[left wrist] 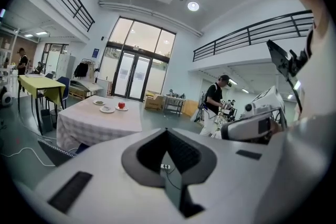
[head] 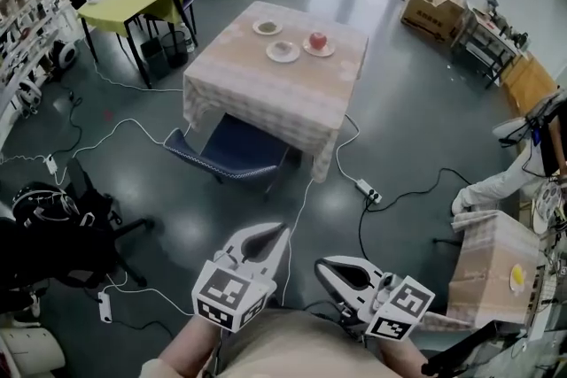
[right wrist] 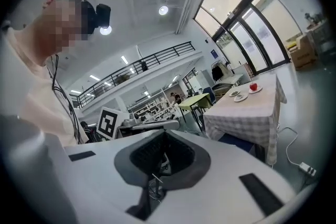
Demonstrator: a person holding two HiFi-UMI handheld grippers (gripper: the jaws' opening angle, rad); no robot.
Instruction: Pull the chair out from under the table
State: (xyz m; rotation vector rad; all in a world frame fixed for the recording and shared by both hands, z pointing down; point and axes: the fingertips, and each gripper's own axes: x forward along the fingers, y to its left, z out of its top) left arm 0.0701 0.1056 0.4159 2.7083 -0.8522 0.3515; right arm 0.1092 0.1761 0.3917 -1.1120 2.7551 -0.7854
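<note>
— Chair [head: 232, 151] first: where is it for you?

— Ahead of you and well apart from both tools. Its back half sits under the near edge of the table [head: 266, 88], with the blue seat poking out towards you from beneath the cloth. It is tucked in the way a chair is left when nobody sits there, so in my judgement the pull has not begun.

— Why does the table matter?

— It is the biggest thing in your way. Its cloth hangs low over the chair, so you probably have to take the part that sticks out. Three plates [head: 283, 51] and an apple [head: 318, 41] sit near the far edge, so a bump to the table could shake them.

— Anything on the floor?

— A white cable [head: 301, 206] runs across the floor between you and the chair, leading to a power strip [head: 369, 190] on the right. Watch that the chair legs do not drag it.

— And my tools?

— You hold the left gripper [head: 282, 230] and right gripper [head: 322, 265] low, close to your body, both aimed at the chair, likely an approach posture.

— The fingers [left wrist: 152, 152]?

— Closed tip to tip on both, with nothing between them and nothing touched. You need to spread them before gripping the seat.
</note>
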